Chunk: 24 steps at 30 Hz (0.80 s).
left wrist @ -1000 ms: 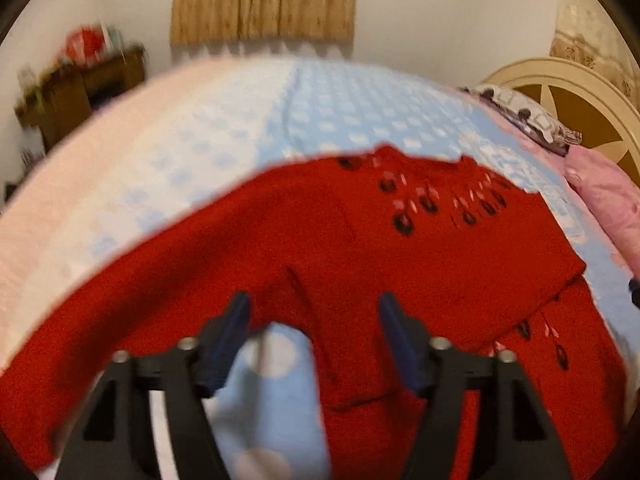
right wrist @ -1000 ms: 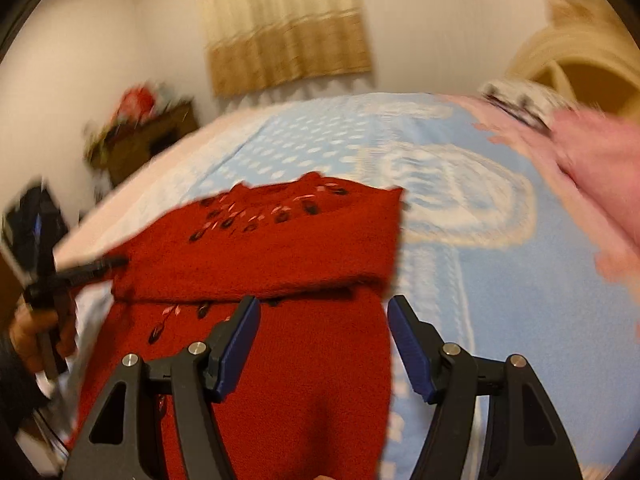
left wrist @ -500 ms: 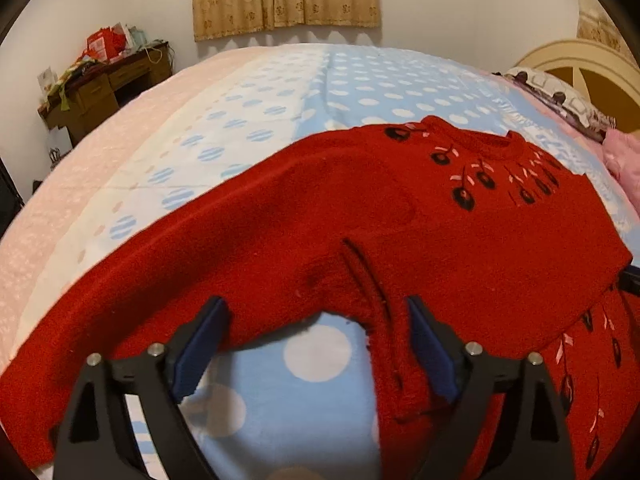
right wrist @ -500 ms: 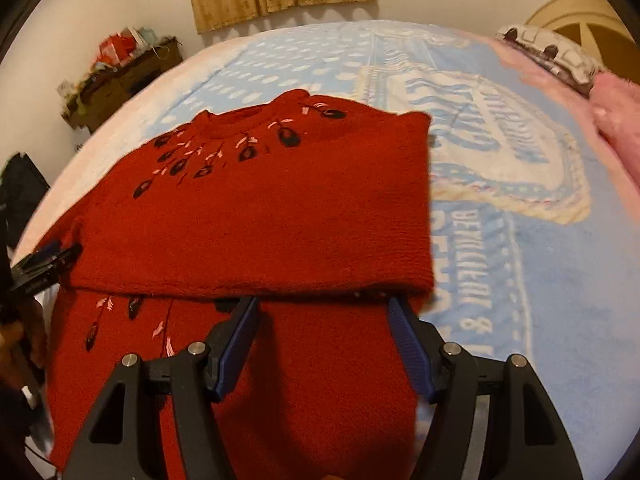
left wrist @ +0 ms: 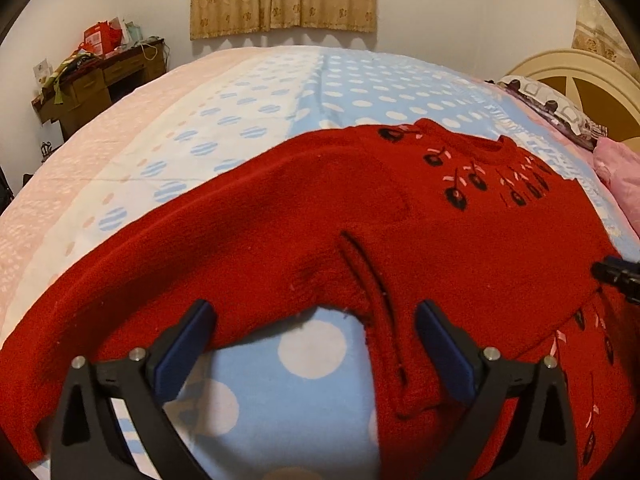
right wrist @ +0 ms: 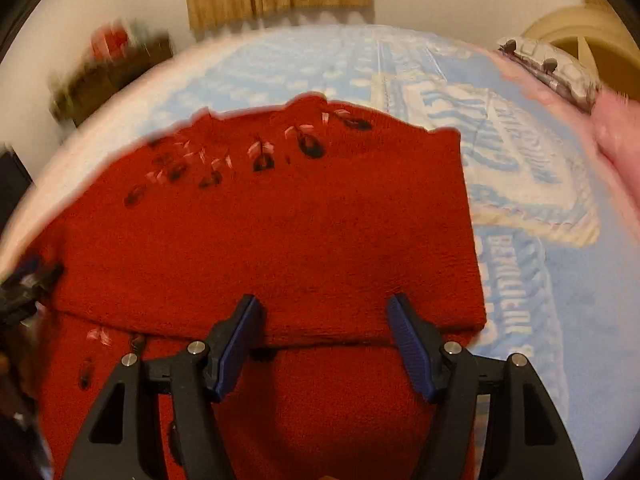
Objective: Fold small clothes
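A small red knitted sweater (left wrist: 400, 240) with dark and pink motifs lies on the bed, its left sleeve (left wrist: 168, 264) stretched out to the left. In the right wrist view the sweater (right wrist: 280, 232) shows its right side folded over the body, with a folded edge across it. My left gripper (left wrist: 316, 332) is open and empty, over the sweater's armpit. My right gripper (right wrist: 322, 340) is open and empty, just above the folded edge. The right gripper's tip (left wrist: 616, 274) shows at the right edge of the left wrist view.
The bed has a blue polka-dot blanket (left wrist: 360, 92) with a pink part (left wrist: 100, 140) at the left. A pillow (left wrist: 552, 108), pink cloth (left wrist: 616, 176) and a cream headboard (left wrist: 576, 76) are at the right. A cluttered wooden desk (left wrist: 96, 76) stands against the far wall.
Both grippers have moved forward over the sweater and lower. The left gripper's jaws have spread wider. The sweater lies as before.
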### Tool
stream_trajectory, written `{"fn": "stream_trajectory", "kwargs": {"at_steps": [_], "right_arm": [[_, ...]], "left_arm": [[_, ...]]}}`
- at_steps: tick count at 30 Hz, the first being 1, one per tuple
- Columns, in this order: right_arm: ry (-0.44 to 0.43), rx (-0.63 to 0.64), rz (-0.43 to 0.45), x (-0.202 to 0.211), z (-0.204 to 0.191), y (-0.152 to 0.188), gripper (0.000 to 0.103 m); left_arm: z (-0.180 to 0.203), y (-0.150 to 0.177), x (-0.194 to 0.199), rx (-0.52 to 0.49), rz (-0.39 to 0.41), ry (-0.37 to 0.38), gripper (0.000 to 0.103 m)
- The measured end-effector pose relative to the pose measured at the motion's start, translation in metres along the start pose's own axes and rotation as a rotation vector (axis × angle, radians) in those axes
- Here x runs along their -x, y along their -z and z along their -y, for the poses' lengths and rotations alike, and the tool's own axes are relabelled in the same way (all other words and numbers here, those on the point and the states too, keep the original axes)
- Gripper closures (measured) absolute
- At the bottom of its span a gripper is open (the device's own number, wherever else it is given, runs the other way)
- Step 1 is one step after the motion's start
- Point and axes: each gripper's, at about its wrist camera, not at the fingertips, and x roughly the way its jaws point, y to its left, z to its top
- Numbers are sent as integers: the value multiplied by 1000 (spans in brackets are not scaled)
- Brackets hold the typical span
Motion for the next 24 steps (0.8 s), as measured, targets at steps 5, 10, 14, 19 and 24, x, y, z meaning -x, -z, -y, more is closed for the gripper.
{"fn": "stream_trajectory", "kwargs": {"at_steps": [5, 10, 14, 19, 24], "right_arm": [[88, 59, 17, 26, -13, 7, 36], [39, 75, 73, 63, -34, 24, 36], [-25, 117, 107, 85, -56, 45, 36], [-43, 137, 151, 98, -65, 71, 36], [-45, 107, 147, 90, -60, 82, 36]], "left_arm": [[0, 1, 2, 1, 4, 2, 0], [-8, 3, 8, 37, 16, 9, 0], [-16, 7, 20, 53, 20, 8, 0], [-26, 19, 46, -10, 56, -44, 0], [-48, 25, 68, -11, 88, -106, 0]]}}
